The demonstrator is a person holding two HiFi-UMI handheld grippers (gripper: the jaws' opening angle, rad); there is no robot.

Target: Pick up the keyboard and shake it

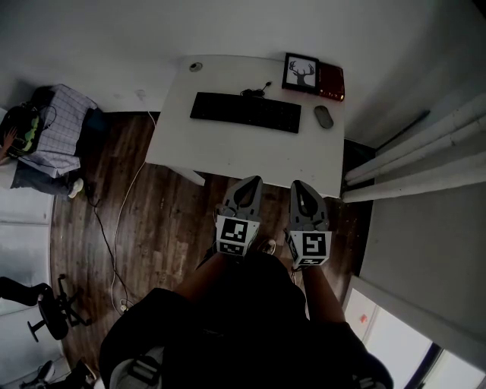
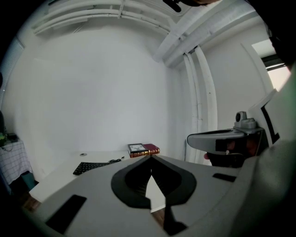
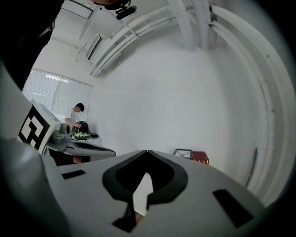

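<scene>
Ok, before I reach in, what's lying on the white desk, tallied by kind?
keyboard: 1
mouse: 1
framed deer picture: 1
red book: 1
small round disc: 1
Total: 5

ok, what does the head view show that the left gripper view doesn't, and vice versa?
Head view only: the mouse right of the keyboard, a white cable on the floor, an office chair.

Left gripper view only: the ceiling ducts, plus a straight look at the left gripper, shut with nothing between its jaws.

Both: the white table, keyboard, framed picture, red book and right gripper.
</scene>
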